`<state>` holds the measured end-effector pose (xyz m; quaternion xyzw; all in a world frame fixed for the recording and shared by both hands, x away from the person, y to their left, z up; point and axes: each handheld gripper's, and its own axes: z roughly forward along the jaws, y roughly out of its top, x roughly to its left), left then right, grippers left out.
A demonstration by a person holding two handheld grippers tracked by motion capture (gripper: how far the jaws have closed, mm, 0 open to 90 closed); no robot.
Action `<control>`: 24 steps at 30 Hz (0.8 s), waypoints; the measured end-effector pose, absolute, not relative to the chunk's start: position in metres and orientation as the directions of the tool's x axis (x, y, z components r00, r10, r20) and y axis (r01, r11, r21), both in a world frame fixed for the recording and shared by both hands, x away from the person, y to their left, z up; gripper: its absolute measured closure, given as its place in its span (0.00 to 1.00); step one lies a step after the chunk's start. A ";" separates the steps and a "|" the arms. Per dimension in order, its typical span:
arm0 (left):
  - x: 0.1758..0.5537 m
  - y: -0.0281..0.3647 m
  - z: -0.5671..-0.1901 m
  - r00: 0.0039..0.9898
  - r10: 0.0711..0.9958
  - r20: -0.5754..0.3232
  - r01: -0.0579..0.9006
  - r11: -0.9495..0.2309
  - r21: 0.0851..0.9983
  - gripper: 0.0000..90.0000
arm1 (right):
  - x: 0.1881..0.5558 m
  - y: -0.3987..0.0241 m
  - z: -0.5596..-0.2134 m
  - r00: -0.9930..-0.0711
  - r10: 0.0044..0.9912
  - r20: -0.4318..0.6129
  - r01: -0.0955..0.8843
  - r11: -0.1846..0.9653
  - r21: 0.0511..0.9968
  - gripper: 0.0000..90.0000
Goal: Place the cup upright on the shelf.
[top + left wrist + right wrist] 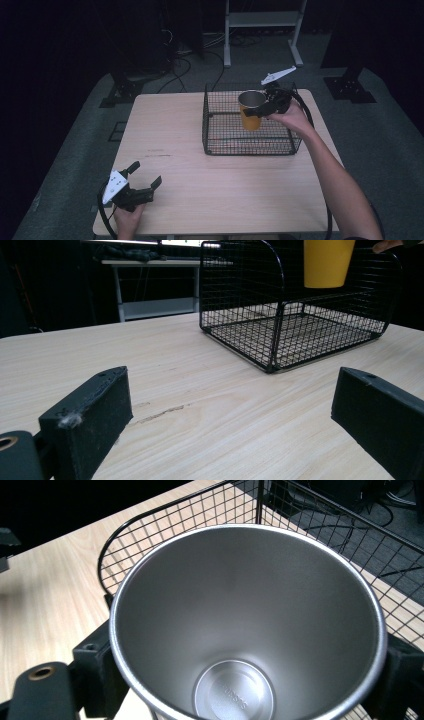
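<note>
A yellow cup (250, 119) with a steel inside (250, 625) hangs upright over the black wire basket (220, 145) at the table's far right. Its base is below the basket's rim and above the basket's floor. My right gripper (262, 107) is shut on the cup near its rim, one jaw on each side. In the left gripper view the cup (327, 262) shows over the basket (280, 335). My left gripper (145, 175) rests at the table's front left, open with nothing between its fingers (87, 415).
The wooden table (170, 130) has bare surface left of and in front of the basket. Beyond the far edge a white metal frame (262, 20), black stands (122, 90) and cables (182, 62) are on the grey floor.
</note>
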<state>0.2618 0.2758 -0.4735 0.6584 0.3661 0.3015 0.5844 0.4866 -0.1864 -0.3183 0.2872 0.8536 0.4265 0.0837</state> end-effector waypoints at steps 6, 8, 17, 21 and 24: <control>0.262 0.276 -0.473 0.550 0.834 -0.033 0.128 -0.045 0.991 0.02 | 0.497 -0.180 -0.325 -0.811 0.575 0.108 0.427 0.457 0.780 0.13; 0.262 0.276 -0.473 0.550 0.834 -0.034 0.128 -0.044 0.991 0.02 | 0.501 -0.179 -0.328 -0.807 0.579 0.118 0.434 0.446 0.783 0.13; 0.262 0.276 -0.473 0.551 0.834 -0.033 0.127 -0.045 0.991 0.02 | 0.512 -0.176 -0.342 -0.789 0.600 0.130 0.464 0.444 0.767 0.13; 0.262 0.276 -0.473 0.551 0.834 -0.034 0.126 -0.043 0.991 0.02 | 0.517 -0.174 -0.349 -0.781 0.609 0.138 0.473 0.433 0.767 0.13; 0.262 0.276 -0.473 0.551 0.834 -0.035 0.126 -0.042 0.991 0.02 | 0.520 -0.172 -0.354 -0.775 0.616 0.144 0.483 0.430 0.763 0.13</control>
